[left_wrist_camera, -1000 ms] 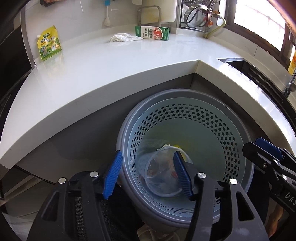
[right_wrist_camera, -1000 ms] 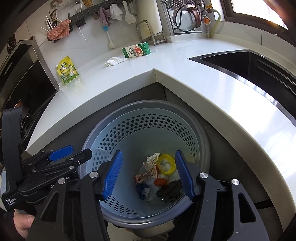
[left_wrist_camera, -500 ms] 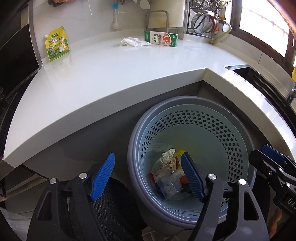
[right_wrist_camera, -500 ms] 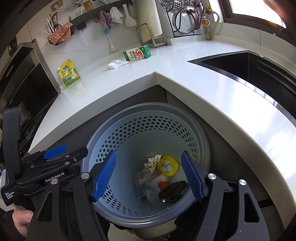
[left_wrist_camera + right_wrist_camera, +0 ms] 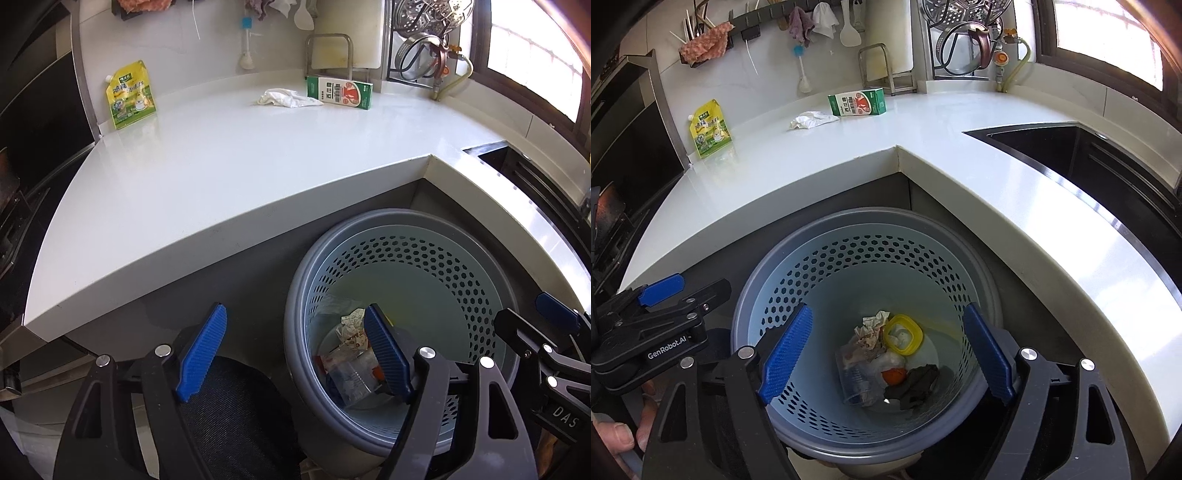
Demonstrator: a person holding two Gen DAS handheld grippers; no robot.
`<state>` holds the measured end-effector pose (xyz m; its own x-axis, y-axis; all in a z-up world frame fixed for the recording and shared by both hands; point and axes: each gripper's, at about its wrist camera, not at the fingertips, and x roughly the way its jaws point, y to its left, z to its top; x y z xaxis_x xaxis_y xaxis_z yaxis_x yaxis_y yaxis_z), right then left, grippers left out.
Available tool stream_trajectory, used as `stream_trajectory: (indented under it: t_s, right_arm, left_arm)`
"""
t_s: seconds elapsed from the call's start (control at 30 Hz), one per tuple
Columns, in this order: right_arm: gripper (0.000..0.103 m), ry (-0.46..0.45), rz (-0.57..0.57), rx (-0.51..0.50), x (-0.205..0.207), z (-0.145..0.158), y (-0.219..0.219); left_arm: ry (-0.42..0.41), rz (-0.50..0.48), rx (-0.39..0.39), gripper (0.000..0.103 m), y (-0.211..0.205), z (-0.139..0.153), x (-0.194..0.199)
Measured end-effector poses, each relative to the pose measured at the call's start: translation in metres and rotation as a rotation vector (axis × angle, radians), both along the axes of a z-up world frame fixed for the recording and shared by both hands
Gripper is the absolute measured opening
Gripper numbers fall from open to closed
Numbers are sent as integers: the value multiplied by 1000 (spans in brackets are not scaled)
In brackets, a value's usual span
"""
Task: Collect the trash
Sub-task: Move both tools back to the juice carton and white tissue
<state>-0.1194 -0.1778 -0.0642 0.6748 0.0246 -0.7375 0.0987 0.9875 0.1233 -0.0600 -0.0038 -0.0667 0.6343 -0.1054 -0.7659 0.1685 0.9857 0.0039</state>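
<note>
Kitchen table (image 5: 258, 166) holds a tissue (image 5: 288, 99); with right gripper (image 5: 886, 354) fingers spreading empty over the bin (image 5: 827, 258), left gripper (image 5: 295, 354) apart, lift clear first.

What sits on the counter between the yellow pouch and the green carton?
A crumpled white tissue, just left of the green carton; bare counter runs to the yellow pouch. Both views show it.

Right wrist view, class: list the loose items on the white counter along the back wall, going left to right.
Yellow-green spout pouch → crumpled white tissue → green and white carton lying on its side.
</note>
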Motion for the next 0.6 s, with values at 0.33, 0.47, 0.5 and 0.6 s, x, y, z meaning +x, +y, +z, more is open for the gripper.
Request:
stream_trajectory:
  t_s: [0.33, 0.47, 0.5, 0.6]
  right_arm:
    - [80, -35, -56, -120, 3, 22, 16]
    - [81, -76, -53, -168, 9, 39, 22]
    - [83, -88, -47, -179, 13, 44, 23]
    - [83, -130, -24, -204, 26, 60, 23]
  left_arm:
    - [-11, 26, -32, 75, 19, 11, 4]
    - [-30, 33, -49, 76, 26, 25, 14]
    - [-38, 30, -54, 78, 27, 30, 18]
    - [-82, 33, -46, 81, 28, 46, 31]
